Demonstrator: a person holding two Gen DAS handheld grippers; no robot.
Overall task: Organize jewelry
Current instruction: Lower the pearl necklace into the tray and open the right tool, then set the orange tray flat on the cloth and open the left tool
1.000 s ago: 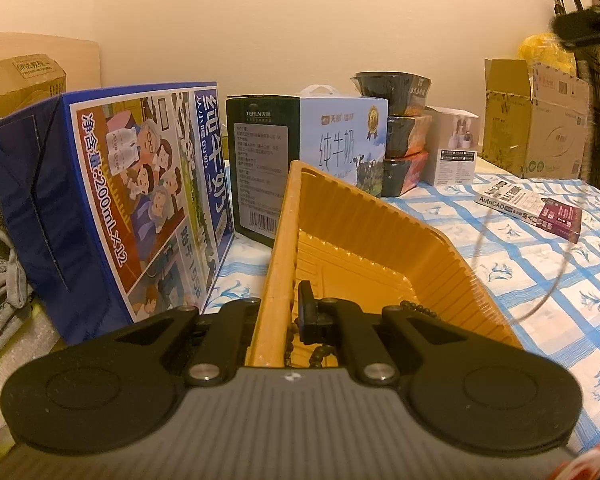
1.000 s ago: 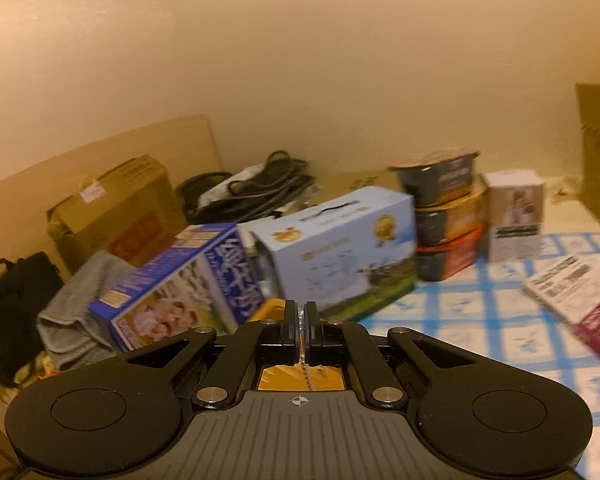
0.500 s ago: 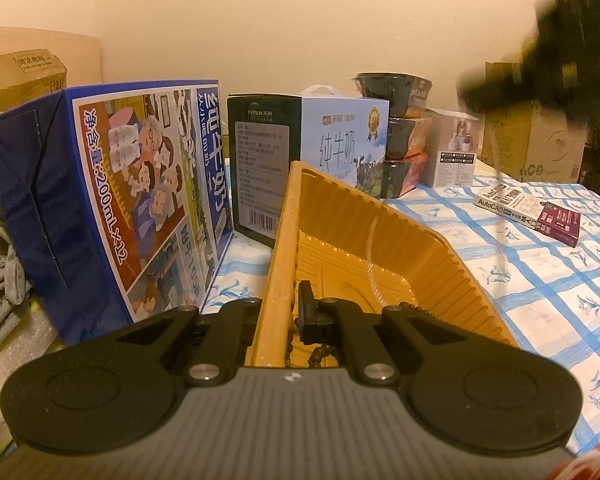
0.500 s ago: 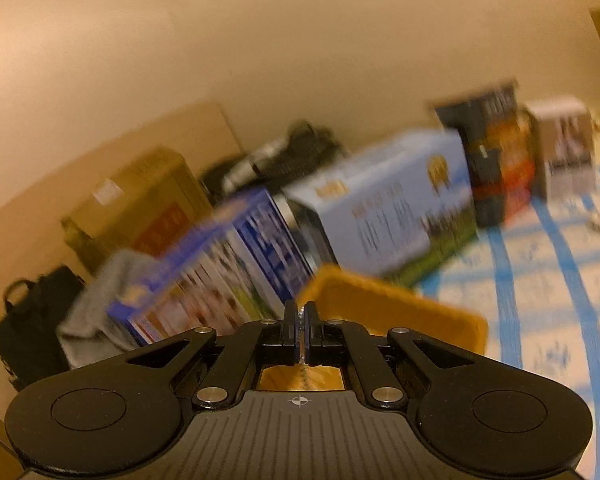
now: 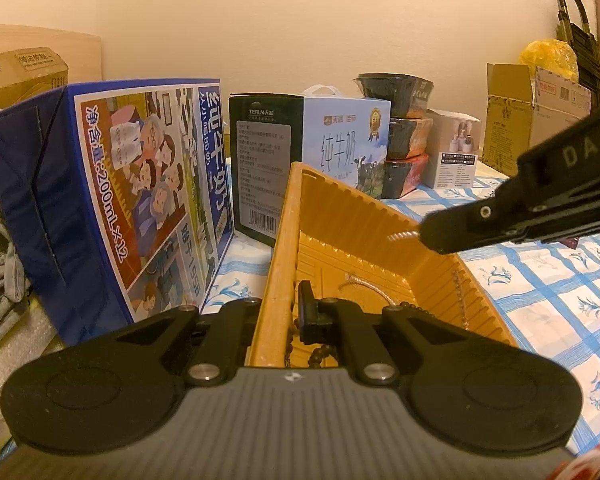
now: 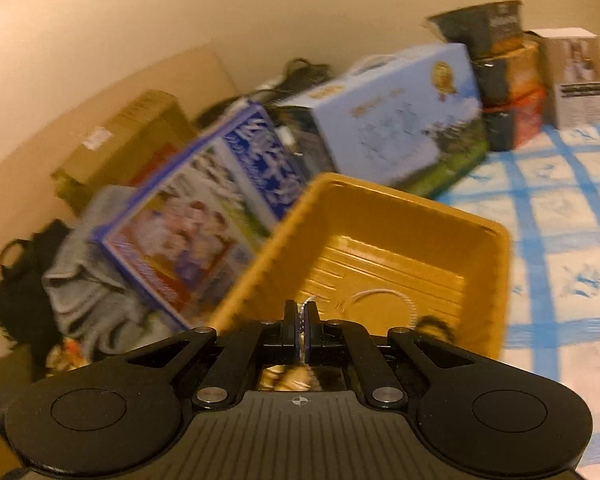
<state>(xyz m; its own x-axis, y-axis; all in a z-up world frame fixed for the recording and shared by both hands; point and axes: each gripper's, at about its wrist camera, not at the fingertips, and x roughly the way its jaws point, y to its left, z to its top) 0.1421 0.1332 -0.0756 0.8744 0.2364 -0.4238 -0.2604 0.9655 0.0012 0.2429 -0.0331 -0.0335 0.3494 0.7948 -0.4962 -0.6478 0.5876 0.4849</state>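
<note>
A yellow ribbed tray (image 5: 356, 216) stands on the checked cloth. My left gripper (image 5: 290, 312) is shut on its left wall, one finger inside and the other outside. From the right, my right gripper (image 5: 422, 236) hangs over the tray, shut on a thin silver chain (image 5: 400, 236). In the right wrist view the right gripper (image 6: 301, 320) pinches that chain, and its loop (image 6: 380, 294) lies on the yellow tray's (image 6: 380, 200) floor. A dark bead bracelet (image 5: 320, 354) lies in the tray near my left fingers; the bracelet (image 6: 432, 324) also shows in the right wrist view.
A blue milk carton case (image 5: 112, 200) stands just left of the tray, and a light blue milk box (image 5: 340, 140) behind it. Stacked bowls (image 5: 404, 136), a small white box (image 5: 456, 152) and a cardboard box (image 5: 532, 120) line the back. The checked tablecloth (image 5: 560, 292) spreads right.
My right gripper has come down and leftward over the tray with the chain, whose loop now rests on the tray floor. The left gripper has kept still on the tray wall.
</note>
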